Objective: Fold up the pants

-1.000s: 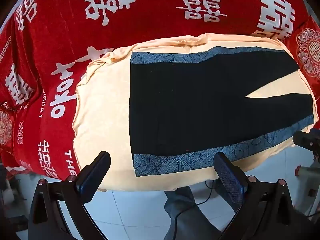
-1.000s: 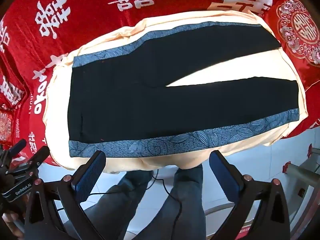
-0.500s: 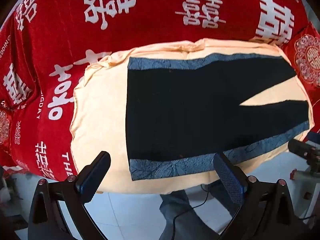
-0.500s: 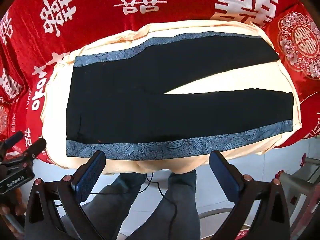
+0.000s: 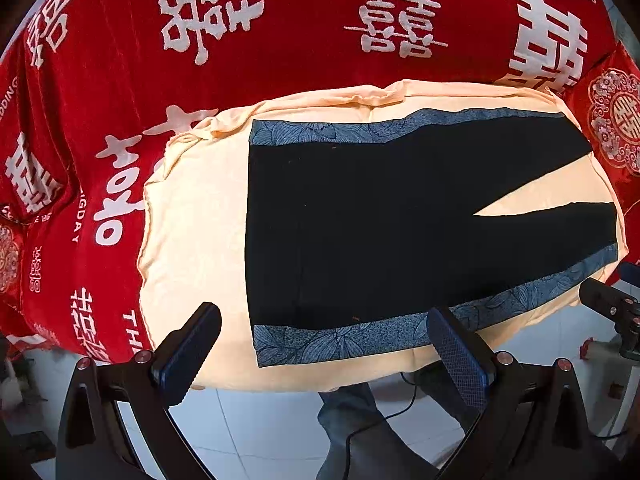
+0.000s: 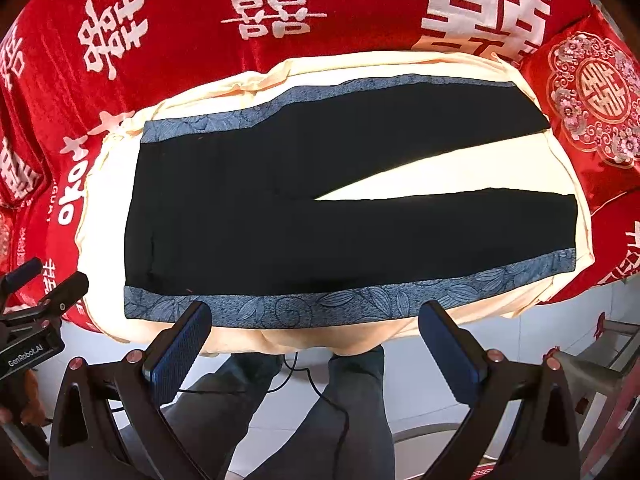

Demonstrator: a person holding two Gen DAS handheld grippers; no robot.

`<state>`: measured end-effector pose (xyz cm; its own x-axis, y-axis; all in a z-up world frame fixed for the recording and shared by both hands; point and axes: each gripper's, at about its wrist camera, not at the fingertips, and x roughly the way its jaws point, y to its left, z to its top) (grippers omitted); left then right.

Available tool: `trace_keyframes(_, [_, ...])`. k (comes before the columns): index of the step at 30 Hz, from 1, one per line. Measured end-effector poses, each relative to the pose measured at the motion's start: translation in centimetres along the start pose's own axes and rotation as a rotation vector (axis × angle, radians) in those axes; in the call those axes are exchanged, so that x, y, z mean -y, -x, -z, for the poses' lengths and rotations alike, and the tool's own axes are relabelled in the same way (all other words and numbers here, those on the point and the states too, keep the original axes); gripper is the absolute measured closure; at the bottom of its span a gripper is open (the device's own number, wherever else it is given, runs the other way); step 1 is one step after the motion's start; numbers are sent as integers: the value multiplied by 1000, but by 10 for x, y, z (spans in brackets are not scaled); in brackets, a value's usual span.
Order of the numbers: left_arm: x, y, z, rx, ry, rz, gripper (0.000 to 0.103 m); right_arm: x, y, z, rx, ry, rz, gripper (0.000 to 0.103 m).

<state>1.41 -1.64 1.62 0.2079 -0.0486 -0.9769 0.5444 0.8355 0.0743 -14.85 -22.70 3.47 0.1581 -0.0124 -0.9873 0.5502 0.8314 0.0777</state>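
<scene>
Black pants (image 5: 380,220) (image 6: 300,208) with blue leaf-patterned side stripes lie flat on a cream cloth (image 5: 192,232) (image 6: 420,176), waist to the left and the two legs spread in a V to the right. My left gripper (image 5: 324,340) hovers open above the near edge, over the near blue stripe (image 5: 340,342) at the waist end, holding nothing. My right gripper (image 6: 316,332) is open too, above the near stripe (image 6: 320,304) at mid-length, empty. Each gripper shows at the edge of the other's view: the right gripper (image 5: 612,312), the left gripper (image 6: 36,312).
A red blanket (image 5: 280,48) (image 6: 200,32) with white characters covers the surface beyond and beside the cream cloth. A red embroidered cushion (image 6: 592,96) sits at the right end. A person's legs (image 6: 320,420) and a cable stand on the white tiled floor (image 5: 260,432) below the near edge.
Both views have shifted slightly: the pants sit a little lower and closer in the right wrist view, and slightly left in the left wrist view. The pants have not moved; both grippers stayed open.
</scene>
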Motion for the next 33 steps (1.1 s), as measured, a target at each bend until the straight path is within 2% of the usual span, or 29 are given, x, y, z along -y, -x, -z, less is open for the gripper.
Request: trace_keyframes(33, [23, 4, -13, 13, -2, -66, 0, 17, -1, -16, 4, 49, 6, 0])
